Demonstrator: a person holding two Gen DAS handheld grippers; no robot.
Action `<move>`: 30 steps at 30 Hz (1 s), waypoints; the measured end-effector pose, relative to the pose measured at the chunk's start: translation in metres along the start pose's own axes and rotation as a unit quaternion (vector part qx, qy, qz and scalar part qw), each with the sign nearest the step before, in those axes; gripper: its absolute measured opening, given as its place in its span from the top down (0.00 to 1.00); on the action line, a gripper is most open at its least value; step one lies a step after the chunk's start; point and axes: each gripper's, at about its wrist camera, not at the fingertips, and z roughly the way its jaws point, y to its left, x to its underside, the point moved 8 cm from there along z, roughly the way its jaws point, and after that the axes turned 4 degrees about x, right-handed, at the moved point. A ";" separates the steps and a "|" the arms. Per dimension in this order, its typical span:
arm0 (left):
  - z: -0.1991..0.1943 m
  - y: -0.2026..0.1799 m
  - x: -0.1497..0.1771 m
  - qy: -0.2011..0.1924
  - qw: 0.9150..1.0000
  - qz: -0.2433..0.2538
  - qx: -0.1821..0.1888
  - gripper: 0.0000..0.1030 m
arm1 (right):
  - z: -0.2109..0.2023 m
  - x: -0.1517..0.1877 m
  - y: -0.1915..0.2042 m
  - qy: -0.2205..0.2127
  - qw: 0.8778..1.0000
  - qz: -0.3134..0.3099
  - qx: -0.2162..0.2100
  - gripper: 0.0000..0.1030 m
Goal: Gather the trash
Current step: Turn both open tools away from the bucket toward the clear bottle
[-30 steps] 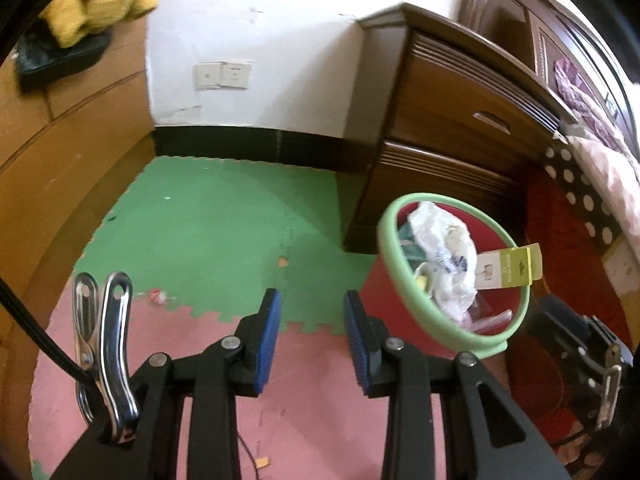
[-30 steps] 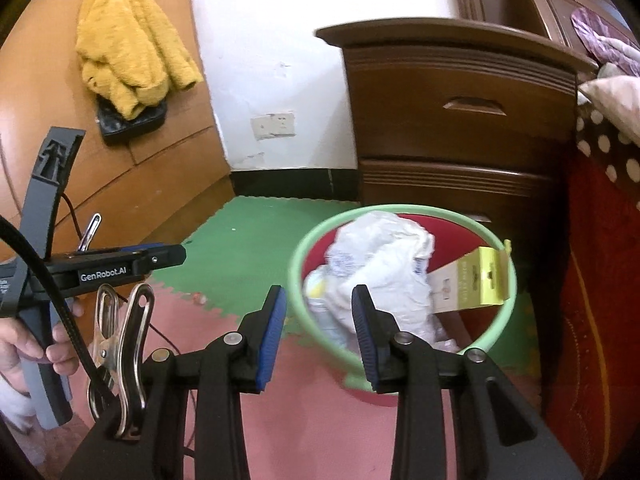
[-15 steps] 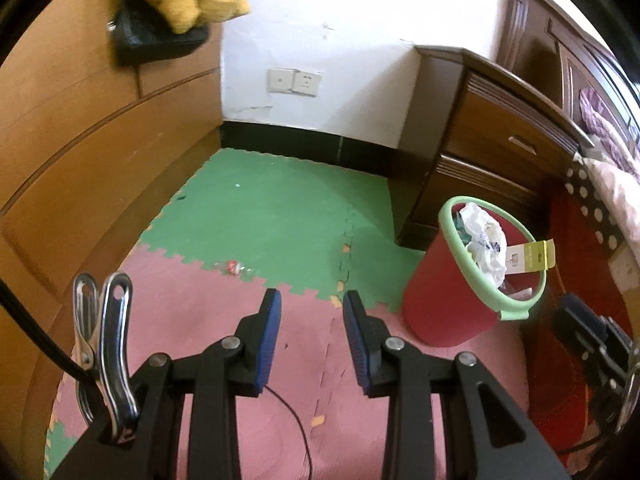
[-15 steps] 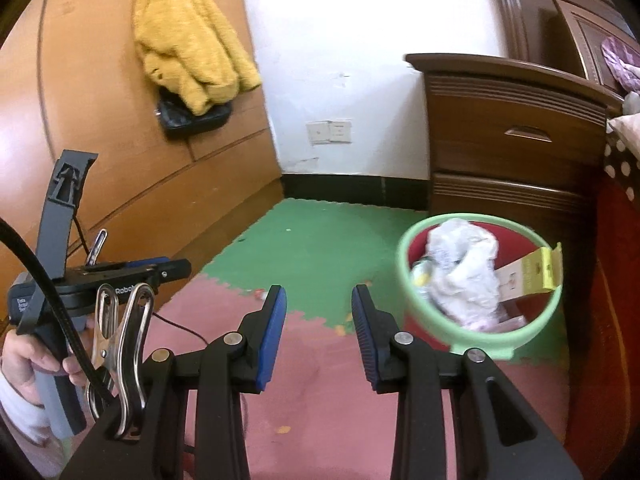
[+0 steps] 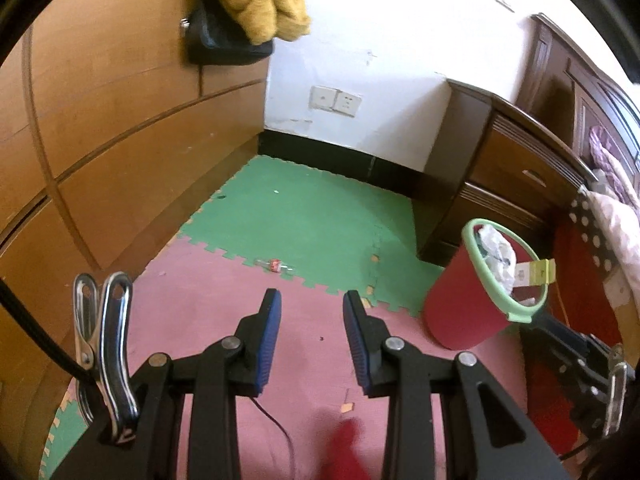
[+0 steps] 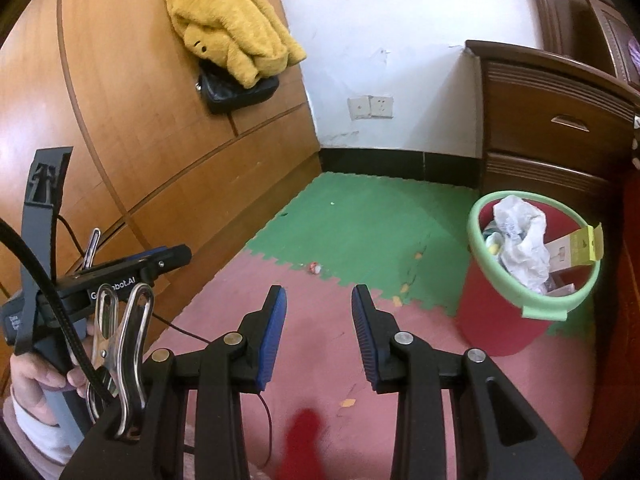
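Broadly, a room corner fills both views: an orange-brown wooden wardrobe (image 6: 140, 132) runs up the 9 to 11 o'clock side, a white wall (image 6: 380, 40) with a double socket (image 6: 370, 107) stands at 12 o'clock, and a dark wooden bedside cabinet (image 6: 556, 128) sits at 2 o'clock. The floor is covered by foam puzzle mats, green (image 5: 316, 216) farther off and pink (image 5: 192, 292) nearer. A yellow fleece garment (image 6: 228, 20) hangs on the wardrobe over a black bag (image 6: 236, 92).

The red bin (image 6: 500, 316) with its pale green rim stands on the mats at 3 o'clock in the right wrist view, just in front of the cabinet; it holds a crumpled white plastic bag (image 6: 520, 240) and a yellow-topped card packet (image 6: 580, 244) leaning over the rim. In the left wrist view the bin lies at 3 o'clock as well.

The left gripper (image 5: 312, 300) points down at the pink mat, its jaws partly apart with nothing between them. The right gripper (image 6: 318, 294) does likewise, jaws partly apart and empty. A hand (image 6: 40, 376) holding the left gripper shows at 8 o'clock in the right wrist view.

A small red-and-white wrapper (image 5: 274, 265) lies at the seam between the green and pink mats, at 12 o'clock beyond both pairs of jaws and well apart from the bin. A few orange scraps (image 6: 347, 402) dot the pink mat.
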 end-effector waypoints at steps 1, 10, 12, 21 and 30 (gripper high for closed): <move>0.000 0.004 0.001 0.001 1.000 -0.003 -0.001 0.68 | 0.001 0.000 0.003 0.004 1.000 0.000 0.001 0.66; 0.019 0.028 0.011 0.017 1.000 -0.017 -0.004 0.68 | 0.021 0.011 0.018 0.030 0.999 -0.004 0.024 0.66; 0.026 0.030 0.012 0.020 1.000 -0.019 0.002 0.68 | 0.029 0.014 0.020 0.034 0.999 -0.004 0.023 0.66; 0.083 0.053 0.011 0.028 0.999 -0.030 -0.013 0.68 | 0.098 0.028 0.022 0.072 0.997 -0.009 0.025 0.66; 0.168 0.111 0.022 0.041 0.993 -0.086 -0.075 0.68 | 0.196 0.043 0.027 0.113 0.992 -0.053 0.002 0.66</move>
